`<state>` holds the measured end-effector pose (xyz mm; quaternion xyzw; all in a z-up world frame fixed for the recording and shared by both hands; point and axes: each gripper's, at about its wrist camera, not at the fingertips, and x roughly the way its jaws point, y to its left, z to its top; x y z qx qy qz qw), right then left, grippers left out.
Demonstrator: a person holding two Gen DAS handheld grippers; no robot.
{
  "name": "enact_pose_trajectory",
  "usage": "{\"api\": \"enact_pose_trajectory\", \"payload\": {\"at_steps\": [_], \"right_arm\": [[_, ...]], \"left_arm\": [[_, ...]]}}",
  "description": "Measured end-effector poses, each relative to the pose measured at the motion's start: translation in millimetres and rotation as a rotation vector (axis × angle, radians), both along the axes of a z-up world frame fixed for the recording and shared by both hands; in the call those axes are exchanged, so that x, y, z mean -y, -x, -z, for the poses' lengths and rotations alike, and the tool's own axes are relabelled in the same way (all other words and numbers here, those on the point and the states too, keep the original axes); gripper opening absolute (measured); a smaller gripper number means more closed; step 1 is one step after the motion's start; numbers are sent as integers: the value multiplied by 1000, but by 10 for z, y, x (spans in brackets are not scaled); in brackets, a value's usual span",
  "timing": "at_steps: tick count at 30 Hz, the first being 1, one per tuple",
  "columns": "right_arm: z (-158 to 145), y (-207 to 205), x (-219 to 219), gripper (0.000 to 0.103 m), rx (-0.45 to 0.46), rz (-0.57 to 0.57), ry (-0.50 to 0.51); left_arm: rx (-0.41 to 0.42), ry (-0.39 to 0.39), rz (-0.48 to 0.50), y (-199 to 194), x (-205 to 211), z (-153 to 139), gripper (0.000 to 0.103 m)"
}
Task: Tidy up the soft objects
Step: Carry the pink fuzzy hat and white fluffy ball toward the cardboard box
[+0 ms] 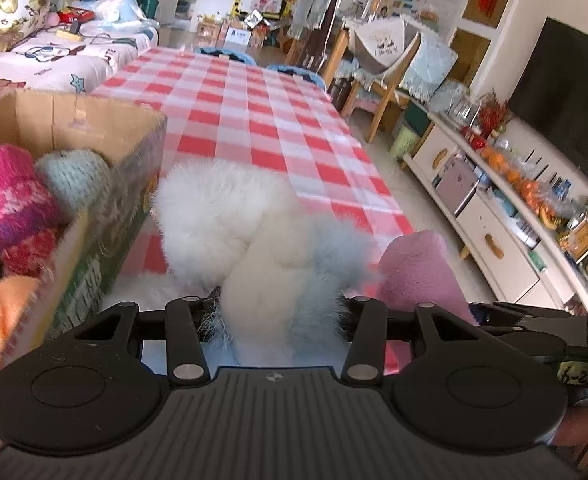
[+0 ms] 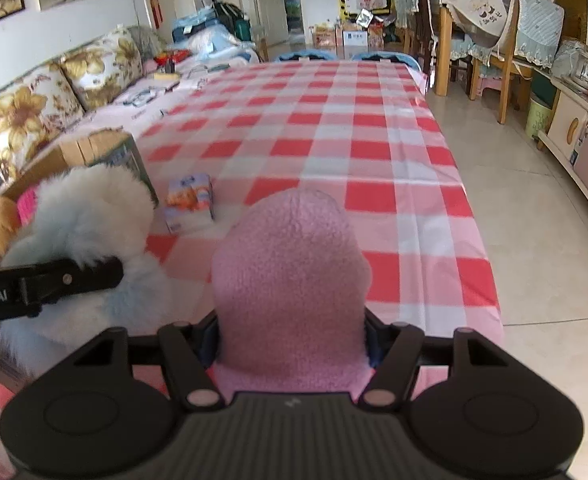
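My left gripper (image 1: 271, 308) is shut on a white and pale-blue fluffy plush piece (image 1: 221, 216), held just above the checked tablecloth (image 1: 253, 100) and right beside the cardboard box (image 1: 93, 120). The box holds pink, light-blue and orange knitted soft items (image 1: 13, 196). My right gripper (image 2: 291, 340) is shut on a pink fleece item (image 2: 289, 280) that stands up between its jaws. In the right wrist view the fluffy piece (image 2: 89, 208) sits at the left with a finger of the left gripper (image 2: 73, 276) across it. The fingertips of both grippers are hidden by what they hold.
A small printed tissue pack (image 2: 189, 204) lies on the cloth near the box (image 2: 105, 148). A sofa with flowered cushions (image 2: 33, 112) runs along the left. Wooden chairs (image 2: 494, 60) and a low cabinet (image 1: 494, 208) stand to the right, beyond the table's edge.
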<state>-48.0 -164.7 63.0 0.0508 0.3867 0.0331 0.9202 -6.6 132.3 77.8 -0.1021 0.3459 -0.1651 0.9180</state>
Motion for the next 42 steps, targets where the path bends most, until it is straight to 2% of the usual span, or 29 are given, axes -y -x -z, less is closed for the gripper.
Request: {"api": "enact_pose_trajectory", "payload": {"at_steps": [5,14,19,26,42], "right_arm": [[-130,-14,-53,65,53,7,-26],[-384,-45,-168,65,136,9,-142],[-460,-71,-334,65,155,-16,-144],[-574,-115,-506,65,185,-40,-197],[-744,-305,-1026,66,240,-123,-232]], "left_arm": [[32,15,-16,-3,-118,-126,56],[73,40,-46,32,-293,-239,56],[87,52,-64,54,-362,-266,56],[118,53,-88,94,-458,-330,56],[150,94,-191,85,-687,-426,56]]}}
